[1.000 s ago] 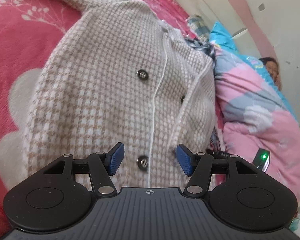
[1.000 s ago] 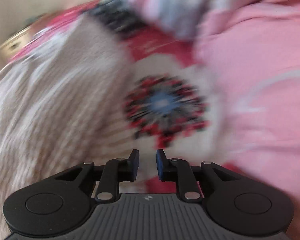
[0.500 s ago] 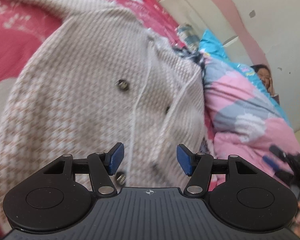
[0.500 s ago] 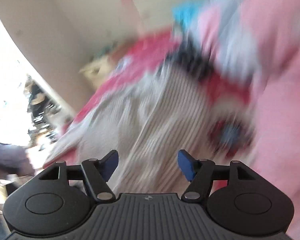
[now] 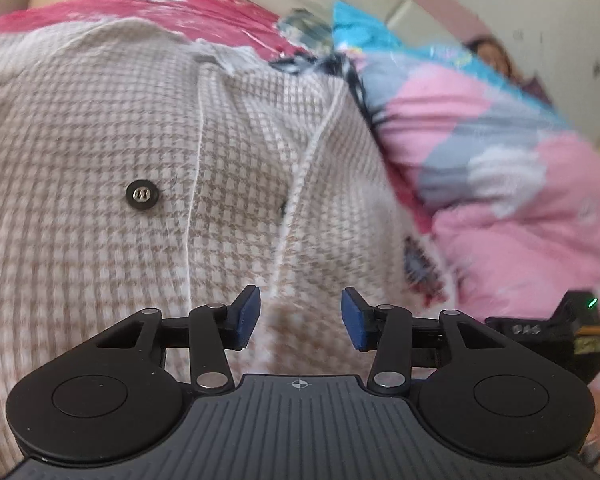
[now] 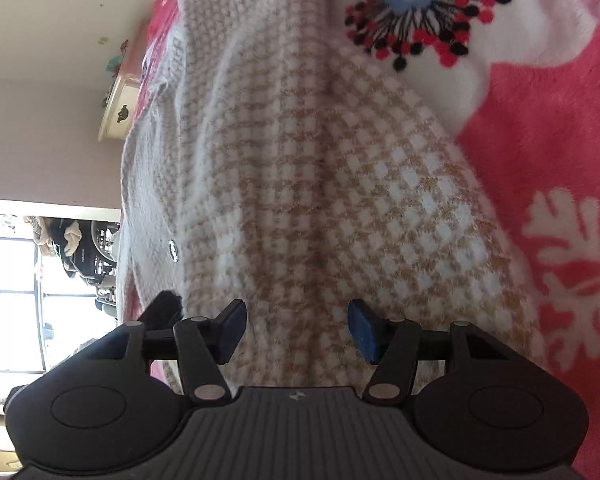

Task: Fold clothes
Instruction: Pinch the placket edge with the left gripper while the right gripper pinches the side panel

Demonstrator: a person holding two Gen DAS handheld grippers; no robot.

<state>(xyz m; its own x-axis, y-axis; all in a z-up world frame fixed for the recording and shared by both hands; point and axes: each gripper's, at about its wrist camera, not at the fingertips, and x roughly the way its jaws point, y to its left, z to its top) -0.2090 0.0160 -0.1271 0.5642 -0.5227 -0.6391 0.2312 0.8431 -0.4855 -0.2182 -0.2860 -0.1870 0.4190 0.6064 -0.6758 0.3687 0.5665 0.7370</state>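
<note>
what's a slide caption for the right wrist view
Open right gripper over houndstooth cardigan on red floral blanket.

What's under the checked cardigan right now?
The cardigan lies on a red fleece blanket with white flower prints, visible along its edges in both wrist views. Anything directly beneath the knit is covered. Both grippers, left gripper and right gripper, hover open over it.

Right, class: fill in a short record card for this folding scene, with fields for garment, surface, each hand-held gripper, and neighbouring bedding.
garment: beige-and-white houndstooth cardigan with dark buttons, lying spread out
surface: red floral blanket
left hand-held gripper: open, over the cardigan's front, holding nothing
right hand-held gripper: open, over the cardigan, holding nothing
neighbouring bedding: pink, grey and blue quilt beside the cardigan
</note>
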